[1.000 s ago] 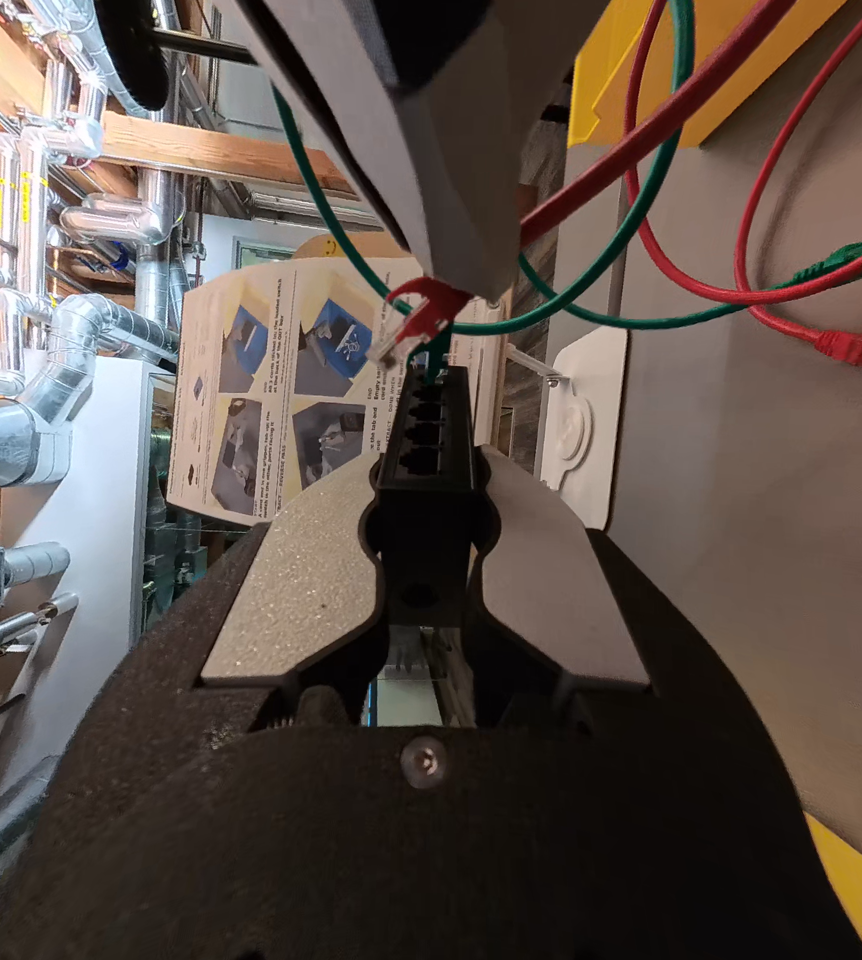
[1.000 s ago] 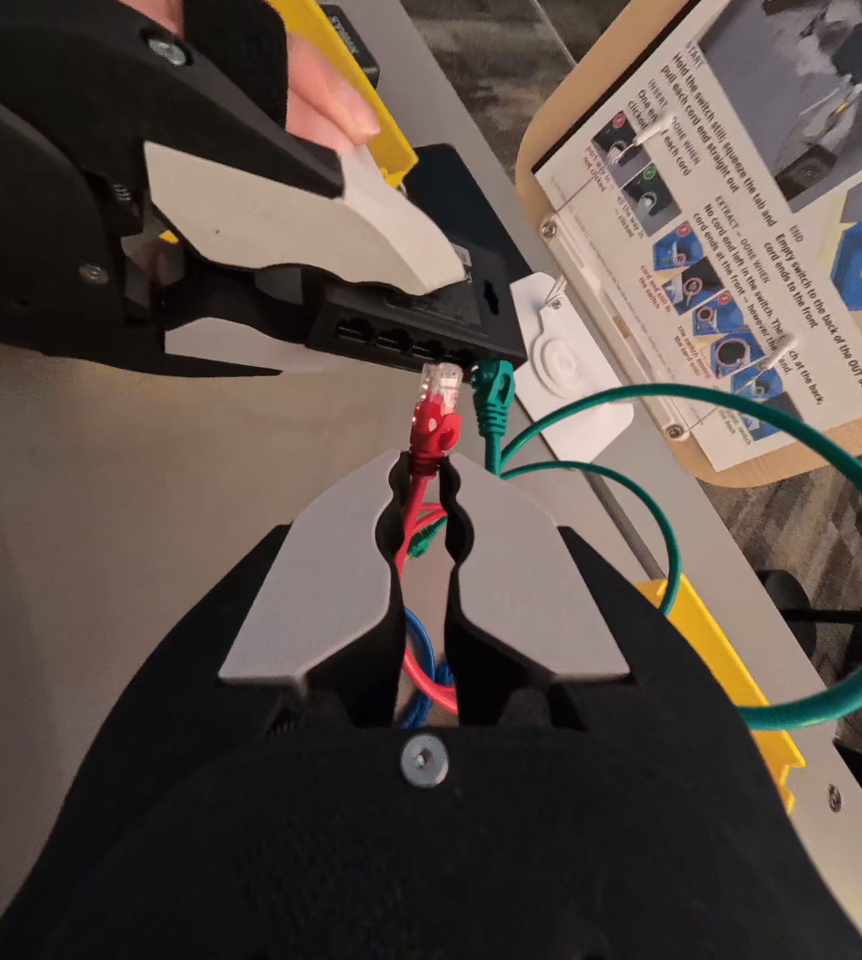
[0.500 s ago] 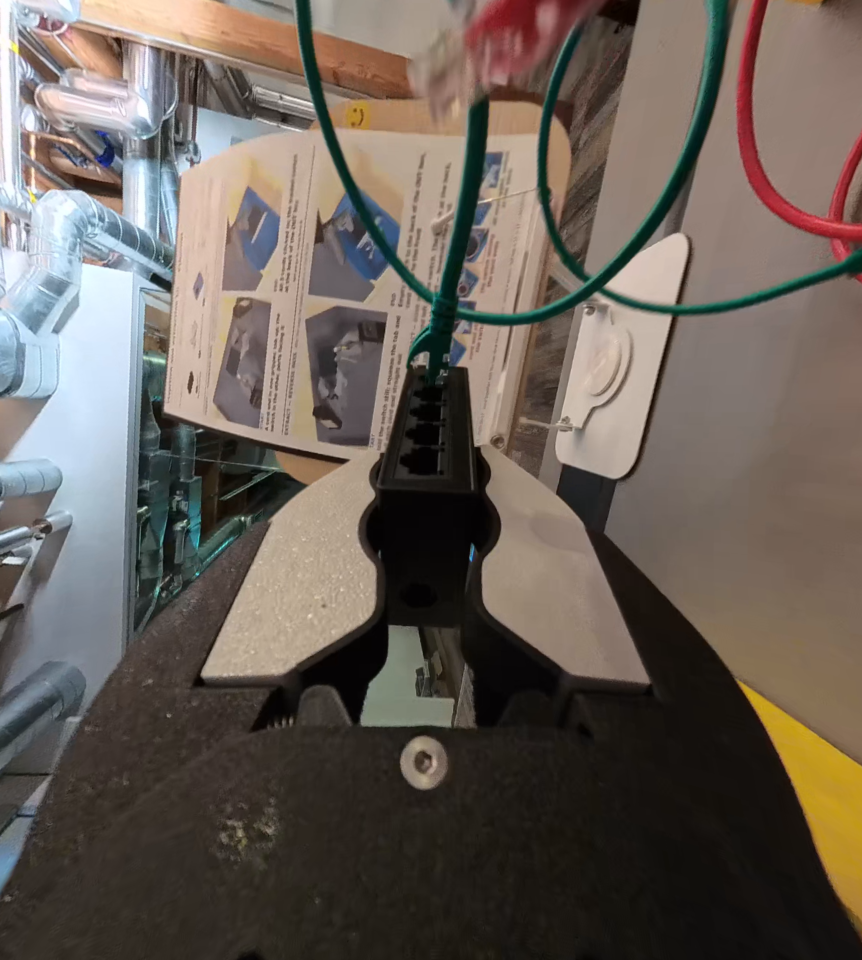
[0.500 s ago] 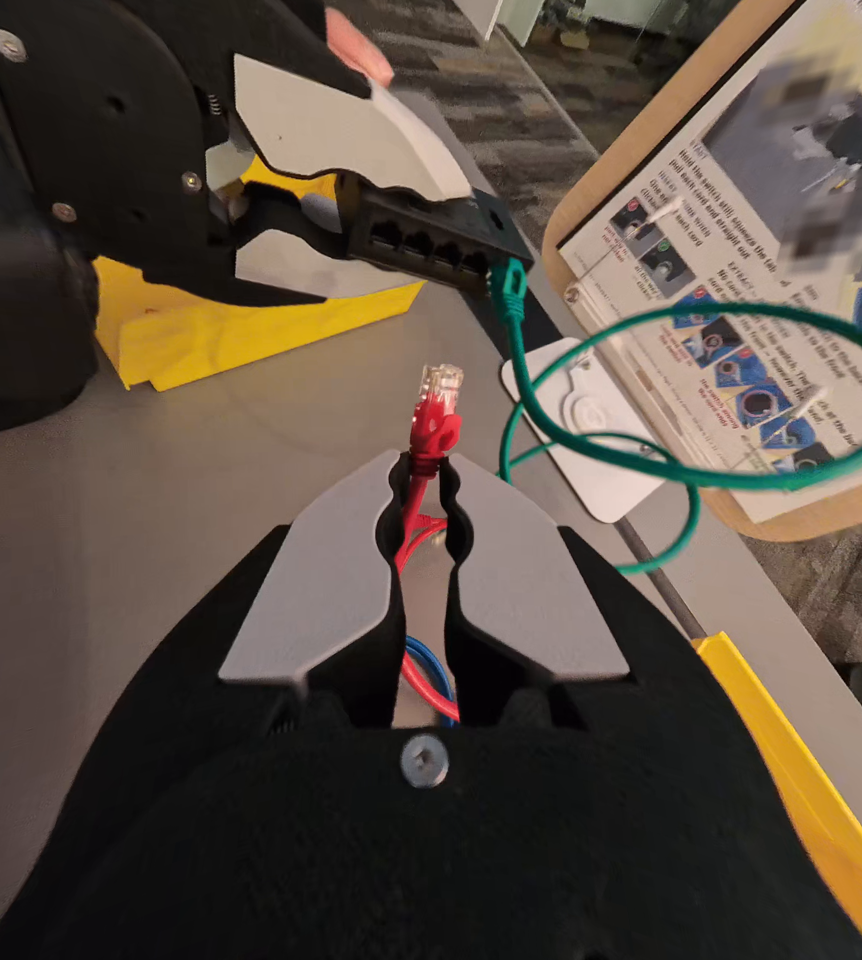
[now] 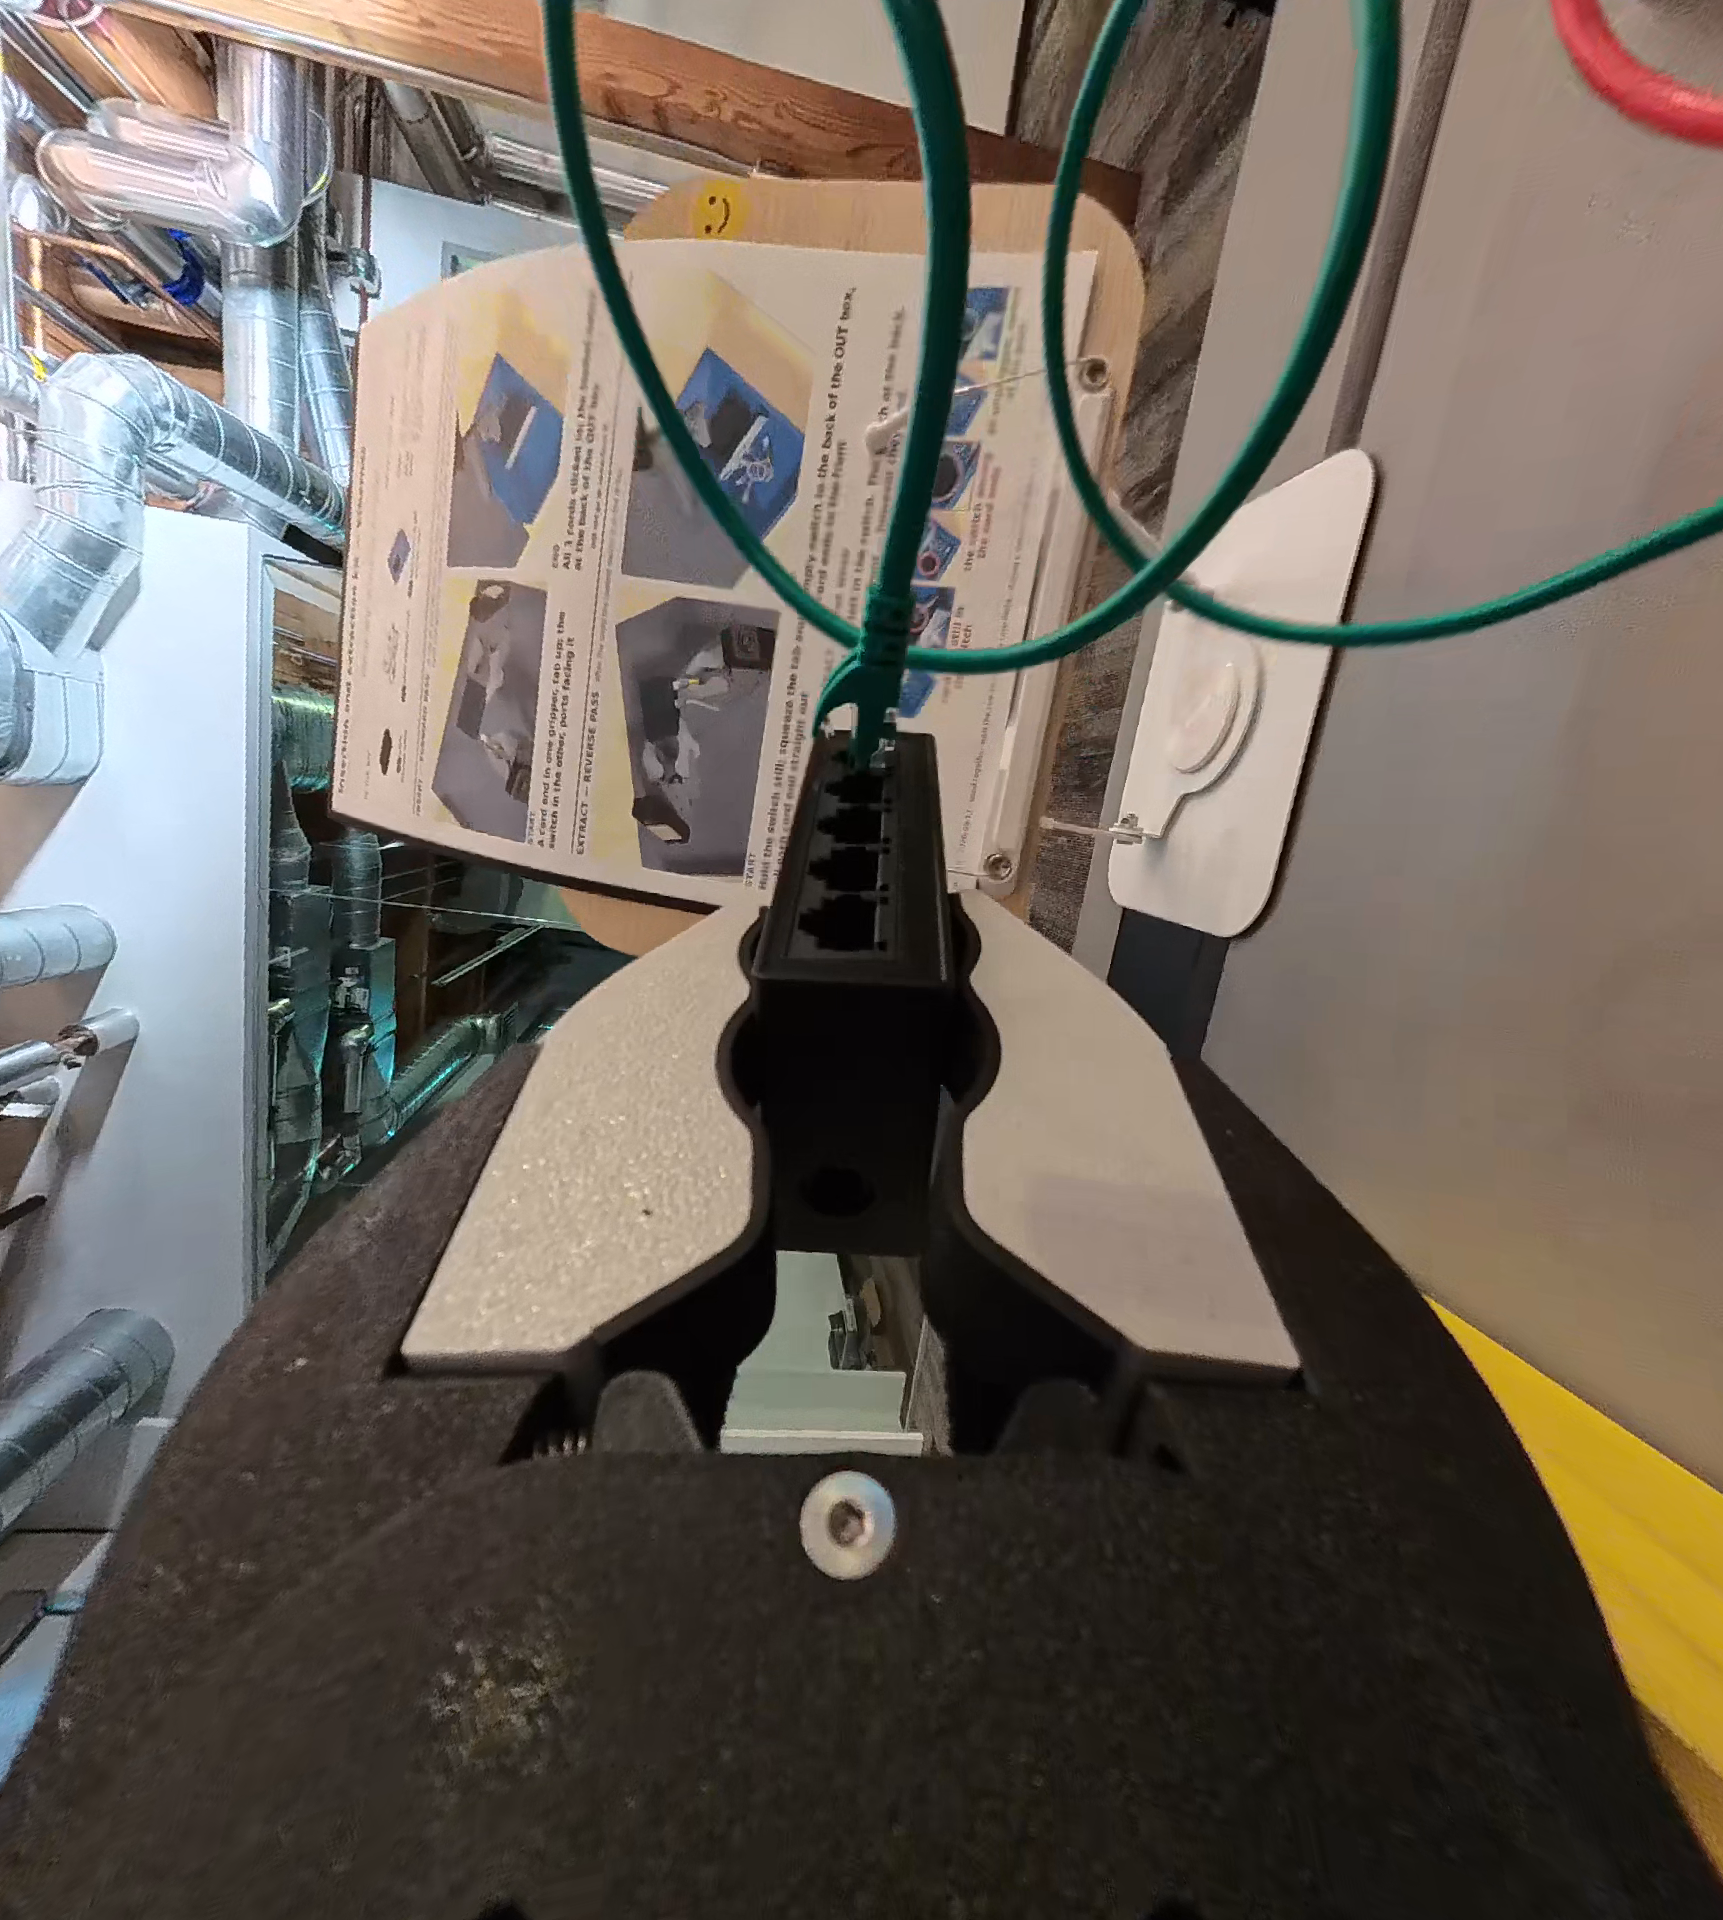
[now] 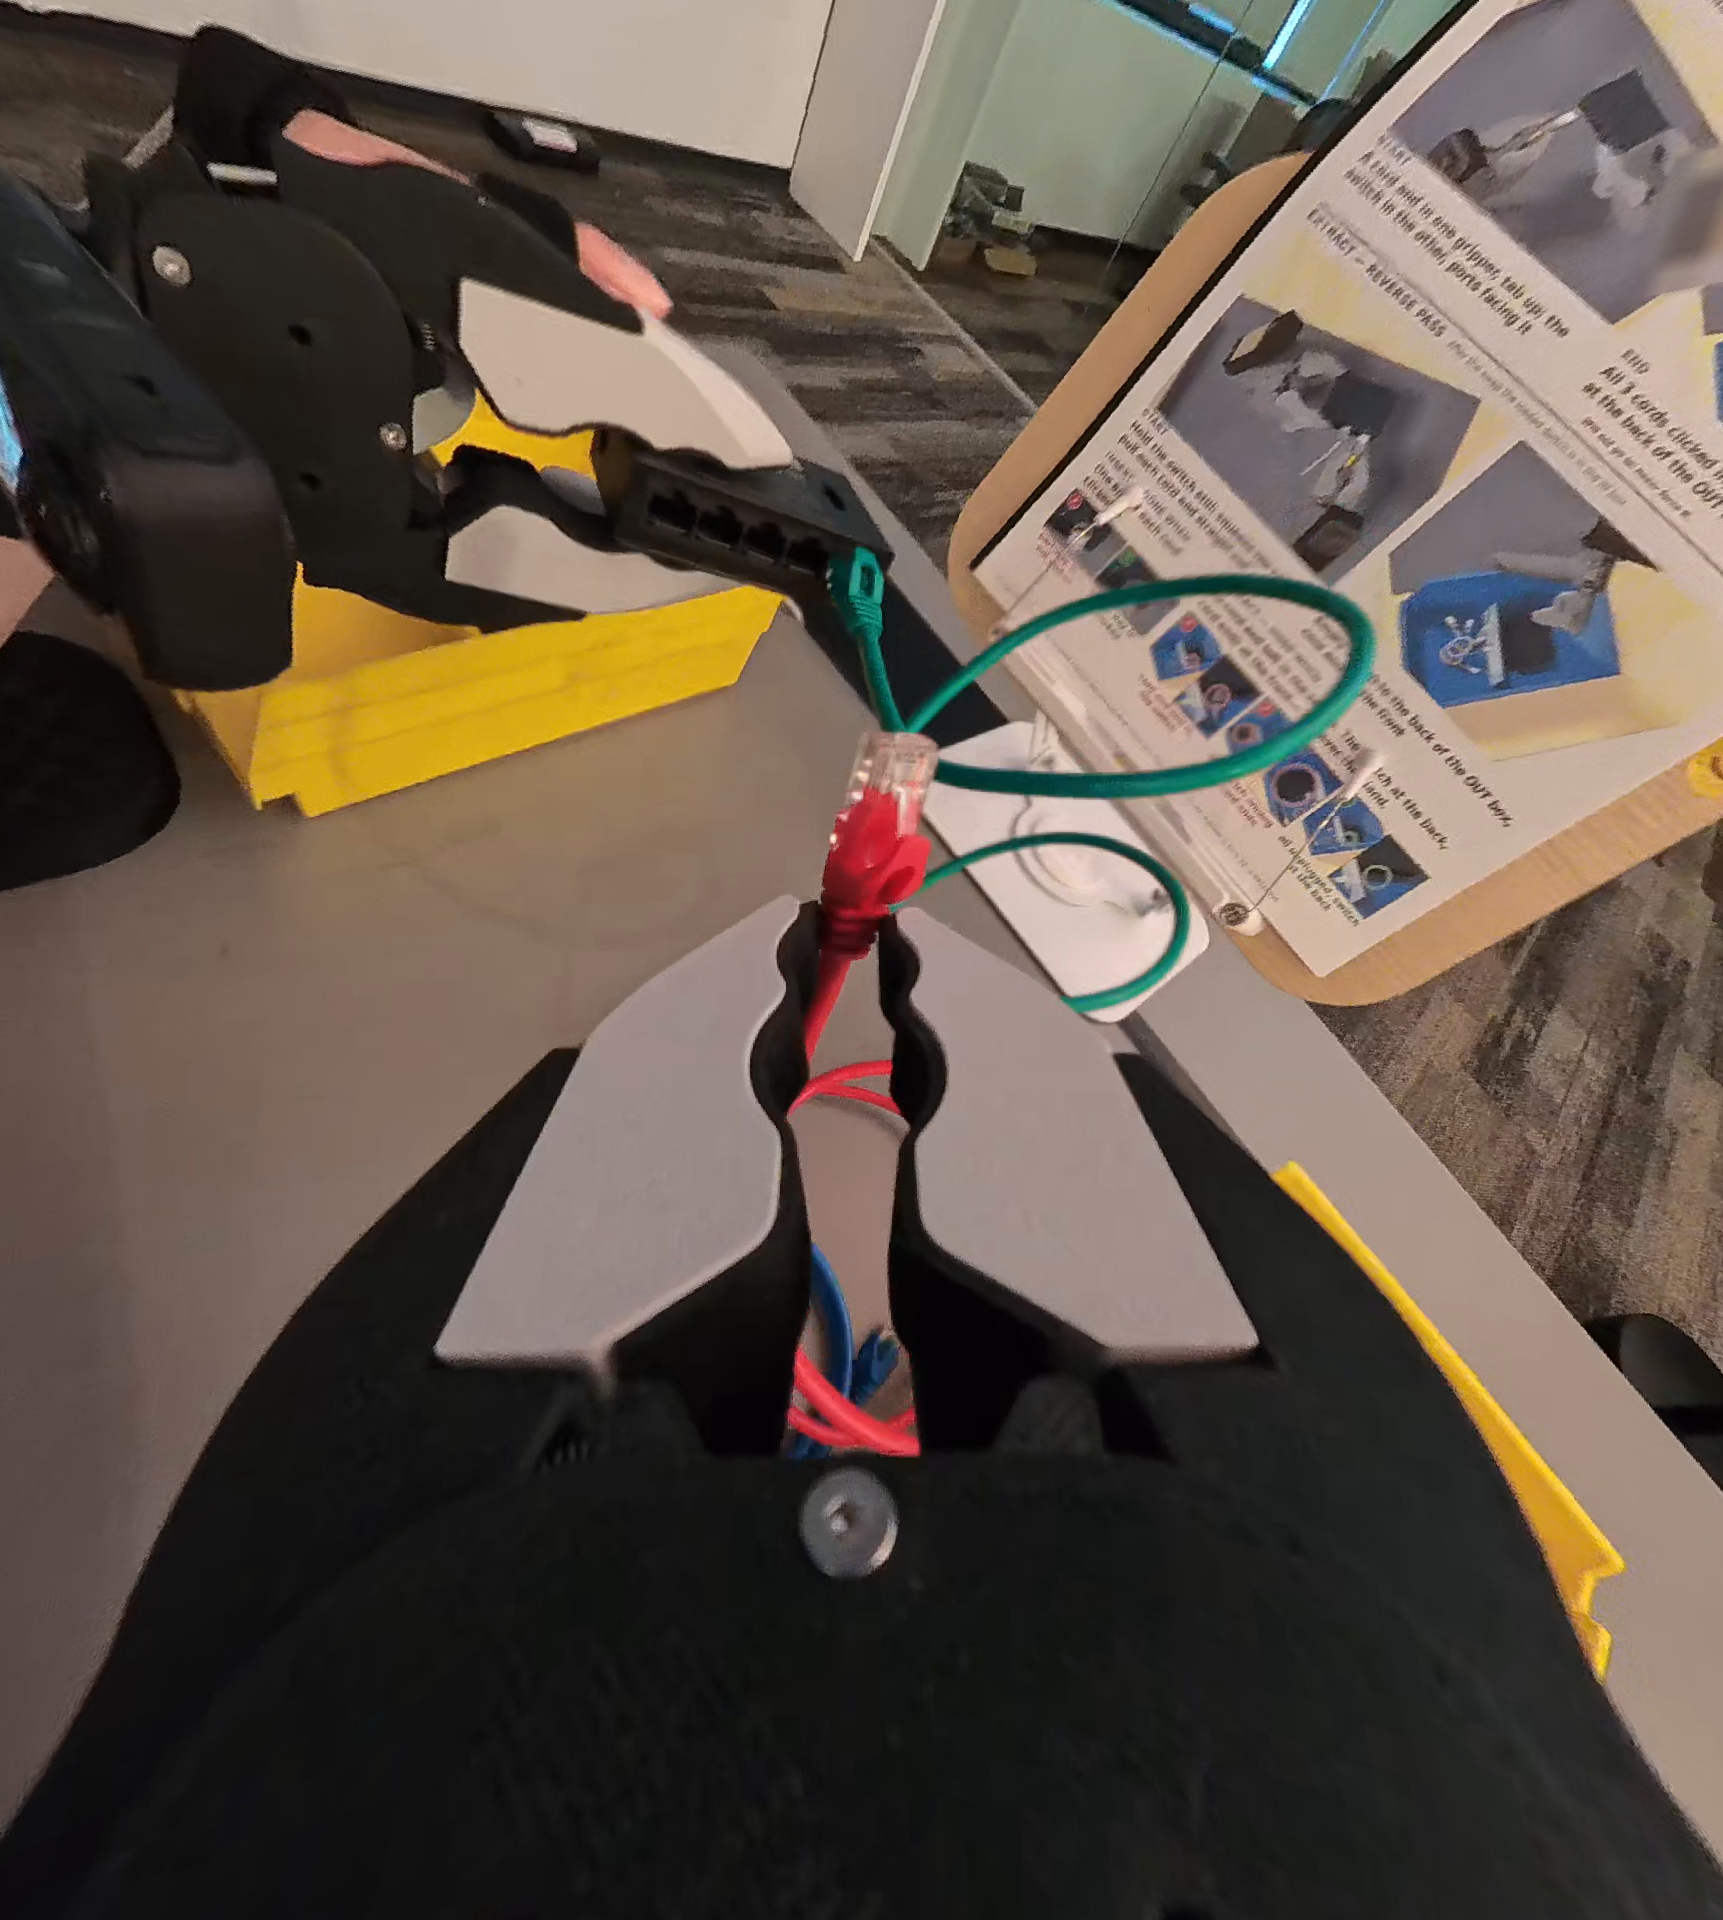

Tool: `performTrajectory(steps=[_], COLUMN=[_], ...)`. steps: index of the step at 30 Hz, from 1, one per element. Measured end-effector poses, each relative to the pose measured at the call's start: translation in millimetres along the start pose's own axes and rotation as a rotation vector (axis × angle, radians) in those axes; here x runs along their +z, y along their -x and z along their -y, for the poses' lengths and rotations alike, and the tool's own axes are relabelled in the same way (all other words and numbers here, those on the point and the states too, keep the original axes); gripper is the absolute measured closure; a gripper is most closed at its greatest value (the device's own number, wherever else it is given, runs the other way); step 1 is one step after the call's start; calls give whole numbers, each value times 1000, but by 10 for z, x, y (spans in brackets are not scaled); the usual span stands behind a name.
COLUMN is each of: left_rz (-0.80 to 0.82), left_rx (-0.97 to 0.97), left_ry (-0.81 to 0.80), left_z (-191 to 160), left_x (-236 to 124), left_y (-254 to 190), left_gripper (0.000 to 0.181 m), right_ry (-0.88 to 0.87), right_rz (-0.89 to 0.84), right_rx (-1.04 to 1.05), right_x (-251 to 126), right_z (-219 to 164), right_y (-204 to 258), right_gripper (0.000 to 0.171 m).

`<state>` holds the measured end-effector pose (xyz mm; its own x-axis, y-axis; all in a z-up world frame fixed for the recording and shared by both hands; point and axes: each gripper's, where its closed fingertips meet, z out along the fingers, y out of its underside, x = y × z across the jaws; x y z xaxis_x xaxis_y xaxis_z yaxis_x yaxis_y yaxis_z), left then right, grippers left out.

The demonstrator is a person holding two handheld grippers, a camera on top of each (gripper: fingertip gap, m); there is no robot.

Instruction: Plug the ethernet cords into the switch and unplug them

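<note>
My left gripper is shut on a black ethernet switch and holds it in the air, ports facing away from the table. A green cord is plugged into the switch's farthest port; the nearer ports show empty. In the right wrist view the switch is at upper left with the green plug in its end port. My right gripper is shut on a red cord just behind its clear plug, which points up, apart from the switch. A blue cord lies under the right gripper.
A grey table lies below. A yellow bin sits under the left gripper and another yellow bin at the right edge. An instruction board stands at the table's far side beside a white plate. The left gripper's tips are roughly 15 cm from the right gripper's.
The red plug was at the port beside the green one; now it is well away. The left gripper has lifted the switch up and left, and the right gripper has drawn back.
</note>
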<state>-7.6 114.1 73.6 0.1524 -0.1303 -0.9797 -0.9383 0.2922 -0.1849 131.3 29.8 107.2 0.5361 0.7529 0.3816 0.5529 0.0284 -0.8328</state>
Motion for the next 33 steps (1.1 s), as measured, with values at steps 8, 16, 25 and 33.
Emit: performTrajectory(steps=[8,16,25,33], left_rz=[-46,-62,-66,-58], left_rx=[52,72,100,172], left_ry=[-36,-79,-114,-137], left_z=[224,376,499,629], left_x=[20,-31,-59,-84], left_y=[-183,-233,-285,-362], left_gripper=[152,152,153,152], right_ry=[144,214,310,358], right_rz=[90,127,111,85], right_rx=[-35,-34,-32,30], right_x=[347,457,657,677], right_z=[-160,-203,-349,-438], right_y=[226,359,363,306], right_gripper=[159,159,159,159])
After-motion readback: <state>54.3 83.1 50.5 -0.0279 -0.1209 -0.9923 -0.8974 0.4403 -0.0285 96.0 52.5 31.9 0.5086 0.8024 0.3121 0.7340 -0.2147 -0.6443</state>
